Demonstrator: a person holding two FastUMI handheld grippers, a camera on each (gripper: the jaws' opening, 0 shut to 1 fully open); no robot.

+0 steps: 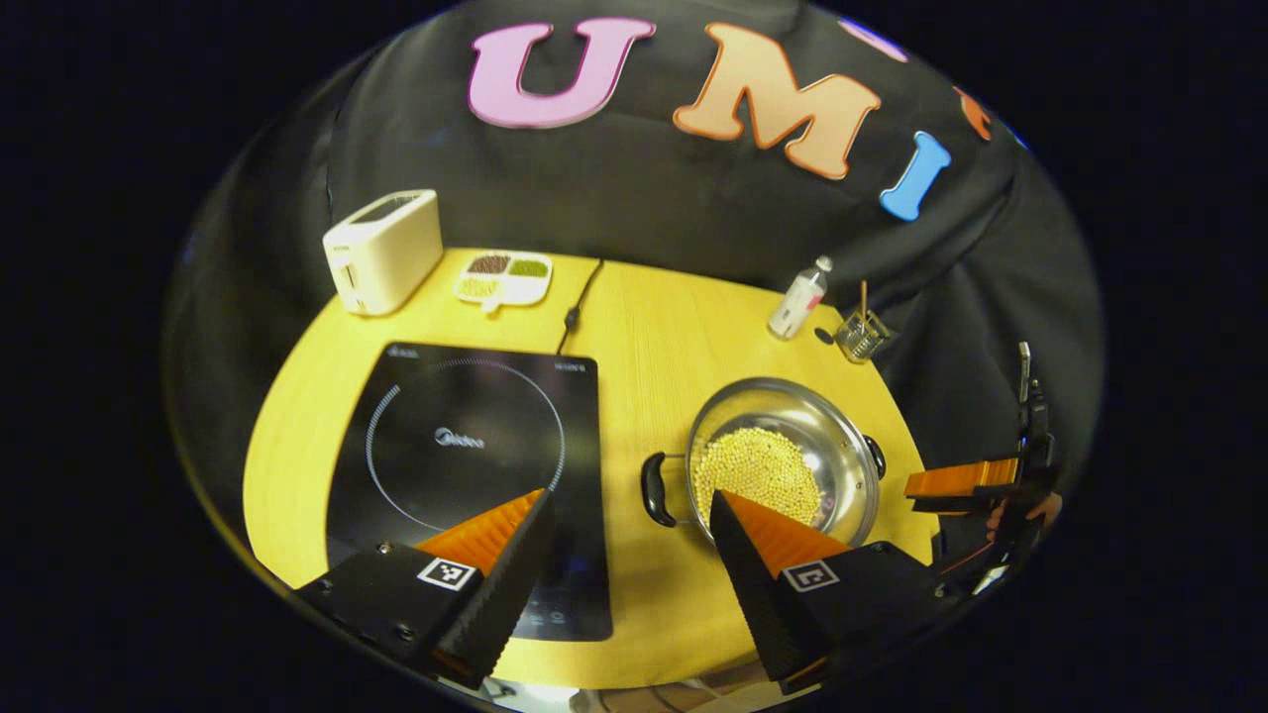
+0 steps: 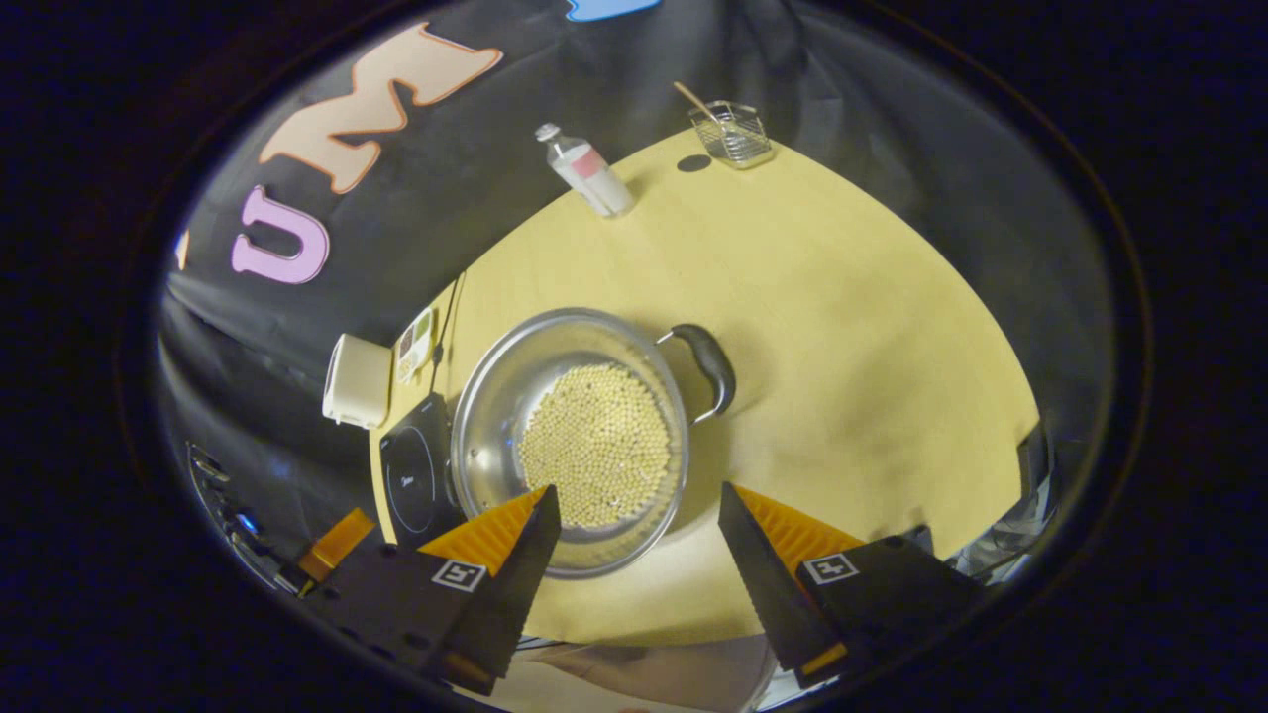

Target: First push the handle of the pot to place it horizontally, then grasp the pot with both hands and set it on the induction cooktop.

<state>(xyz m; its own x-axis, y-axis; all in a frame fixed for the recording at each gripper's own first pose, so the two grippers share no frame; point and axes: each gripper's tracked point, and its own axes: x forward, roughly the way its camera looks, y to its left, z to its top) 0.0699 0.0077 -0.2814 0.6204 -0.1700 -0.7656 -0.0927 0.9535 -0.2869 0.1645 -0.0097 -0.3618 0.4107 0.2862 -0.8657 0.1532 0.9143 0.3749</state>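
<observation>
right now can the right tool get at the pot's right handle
Probably yes. The right tool hangs open above the near rim of the pot, and the handle sticks out over bare table with nothing around it.

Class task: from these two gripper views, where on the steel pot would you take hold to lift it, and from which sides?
Probably by the pot's two black loop handles, one gripper from each side. They stick out clear of the rim, opposite each other, so a two-sided lift should keep the beans level.
</observation>
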